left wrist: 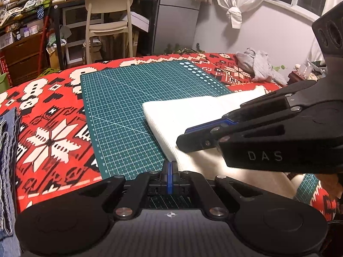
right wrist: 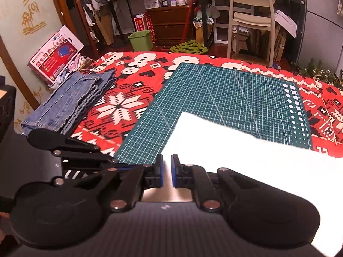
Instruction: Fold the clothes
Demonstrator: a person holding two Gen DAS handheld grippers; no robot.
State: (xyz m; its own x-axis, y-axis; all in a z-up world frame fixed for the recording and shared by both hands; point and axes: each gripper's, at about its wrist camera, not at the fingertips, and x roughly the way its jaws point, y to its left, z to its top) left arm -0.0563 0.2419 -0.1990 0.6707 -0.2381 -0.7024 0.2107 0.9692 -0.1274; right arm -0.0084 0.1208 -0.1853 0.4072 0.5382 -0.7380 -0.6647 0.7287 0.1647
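White garment (left wrist: pixel 193 115) lies folded flat on the green cutting mat (left wrist: pixel 120 111), lower right of centre in the left wrist view, its near edge running down toward me. My left gripper (left wrist: pixel 169 168) has its blue pads pressed together right at the garment's near left edge; whether any cloth is caught between them I cannot tell. My right gripper (right wrist: pixel 167 170) shows a narrow gap between its fingers in its own view, nothing in it, hovering over the garment's near left corner, probably ready to pinch for another fold or a lift. Folded jeans (right wrist: pixel 66 107) sit at left on the red patterned cloth (right wrist: pixel 120 81), well apart from the mat, likely a finished pile. A grey garment (left wrist: pixel 257 64) waits at upper right, unfolded.
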